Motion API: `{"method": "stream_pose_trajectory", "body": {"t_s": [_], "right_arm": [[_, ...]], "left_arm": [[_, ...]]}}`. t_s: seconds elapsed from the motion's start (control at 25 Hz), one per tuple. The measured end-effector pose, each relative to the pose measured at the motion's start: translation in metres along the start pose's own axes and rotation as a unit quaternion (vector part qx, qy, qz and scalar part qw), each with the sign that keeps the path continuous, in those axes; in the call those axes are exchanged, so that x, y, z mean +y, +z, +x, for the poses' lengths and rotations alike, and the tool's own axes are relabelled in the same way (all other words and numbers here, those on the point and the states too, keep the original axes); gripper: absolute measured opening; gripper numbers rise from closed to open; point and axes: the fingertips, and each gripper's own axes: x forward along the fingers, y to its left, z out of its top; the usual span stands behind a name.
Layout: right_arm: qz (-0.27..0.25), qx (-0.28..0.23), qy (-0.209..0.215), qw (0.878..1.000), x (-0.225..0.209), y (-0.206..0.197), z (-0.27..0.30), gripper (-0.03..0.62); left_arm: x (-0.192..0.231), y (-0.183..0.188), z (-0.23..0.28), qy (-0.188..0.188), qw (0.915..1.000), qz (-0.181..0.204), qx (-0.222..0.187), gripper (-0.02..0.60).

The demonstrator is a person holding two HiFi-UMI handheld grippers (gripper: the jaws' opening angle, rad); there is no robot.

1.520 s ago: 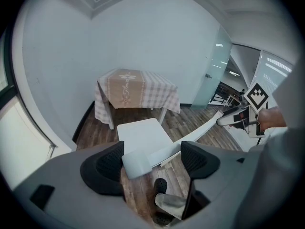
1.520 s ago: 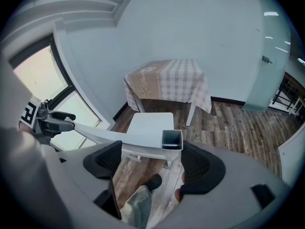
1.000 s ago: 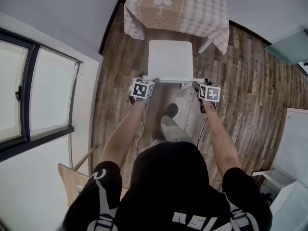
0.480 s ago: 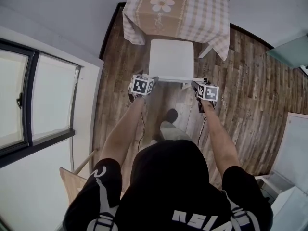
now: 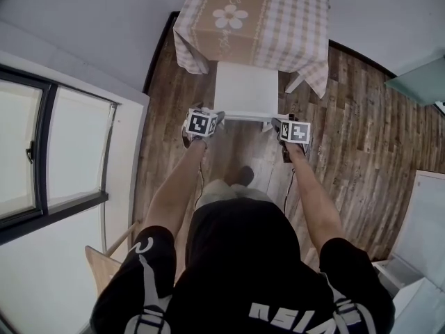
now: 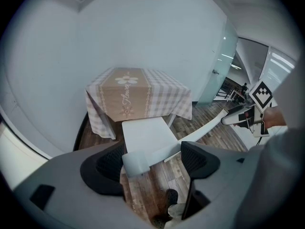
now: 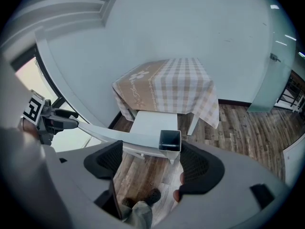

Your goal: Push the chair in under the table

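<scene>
a white chair (image 5: 246,89) is seen at upper centre of the head view, its front edge just meeting the hem of the checked cloth on the table (image 5: 254,12), most of the seat lying clear of it on the wood floor (image 5: 348,117). the push is judged to be under way but far from done.

the back rail (image 5: 247,115) is straddled at both ends. the left gripper (image 6: 151,160) is held with jaws wide apart, the rail's left end standing between them close to the left pad; nothing is clamped. the right gripper (image 7: 151,162) is likewise spread wide, the hollow top of the right post sitting between its jaws near the right pad.

for the next move, an even forward drive toward the top of the frame is called for, both ends kept level so the seat is slid straight beneath the cloth and not skewed against a table leg.

no container is shown in any view.
</scene>
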Motion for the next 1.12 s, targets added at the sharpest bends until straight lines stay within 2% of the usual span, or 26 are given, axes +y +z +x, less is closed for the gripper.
{"method": "stream_pose_trajectory", "body": {"t_s": [0.52, 0.56, 0.64, 0.72, 1.12], "right_arm": [[0.008, 0.002, 0.002, 1.0, -0.019, 0.047, 0.03, 0.391], [0.001, 0.005, -0.007, 1.0, -0.023, 0.051, 0.035, 0.383], [-0.02, 0.014, -0.035, 0.999, -0.033, 0.06, 0.046, 0.302], [-0.023, 0.016, -0.046, 0.999, -0.039, 0.07, 0.054, 0.302], [0.005, 0.023, -0.036, 0.999, -0.062, 0.124, 0.085, 0.299]], "left_arm": [[0.02, 0.054, 0.038, -0.009, 0.9999, 0.009, 0.002, 0.382], [0.023, 0.061, 0.042, -0.009, 0.9999, 0.011, 0.002, 0.382], [0.03, 0.076, 0.051, -0.01, 0.9998, 0.015, 0.002, 0.382], [0.035, 0.089, 0.061, -0.016, 0.9997, 0.019, 0.007, 0.383], [0.054, 0.145, 0.105, -0.032, 0.9991, 0.026, 0.005, 0.383]]}}
